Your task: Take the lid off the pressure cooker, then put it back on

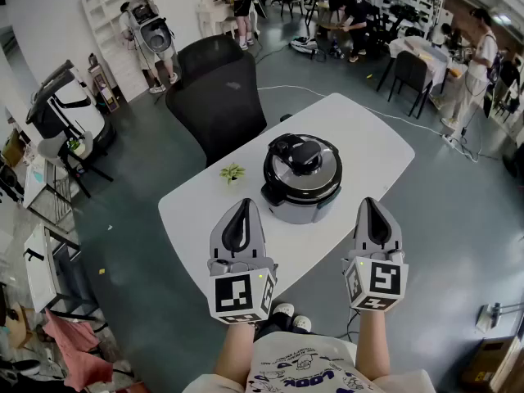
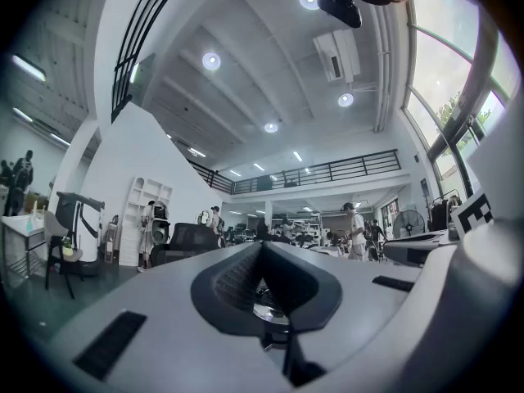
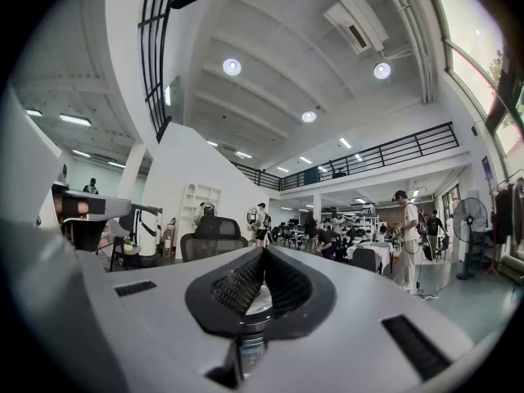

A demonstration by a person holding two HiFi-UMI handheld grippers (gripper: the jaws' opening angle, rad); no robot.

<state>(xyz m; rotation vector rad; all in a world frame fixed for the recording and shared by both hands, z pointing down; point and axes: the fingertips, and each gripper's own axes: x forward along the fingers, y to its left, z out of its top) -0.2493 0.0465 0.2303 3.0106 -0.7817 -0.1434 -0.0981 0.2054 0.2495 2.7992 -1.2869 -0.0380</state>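
Observation:
The pressure cooker (image 1: 301, 178) stands on the white table (image 1: 360, 129), grey-bodied, with its silver lid (image 1: 303, 164) and black handle on top. My left gripper (image 1: 244, 205) is held level at the near left of the cooker, jaws shut and empty, its tip short of the pot. On the near right, my right gripper (image 1: 372, 203) is also shut with nothing in it, and it hangs past the table's edge. In the left gripper view the left gripper (image 2: 262, 248) shows pads pressed together. The right gripper (image 3: 262, 254) looks the same in its own view.
A small green plant (image 1: 232, 173) sits on the table left of the cooker. A black office chair (image 1: 218, 92) stands behind the table. People, tables and chairs fill the far room, with racks and equipment on the left floor.

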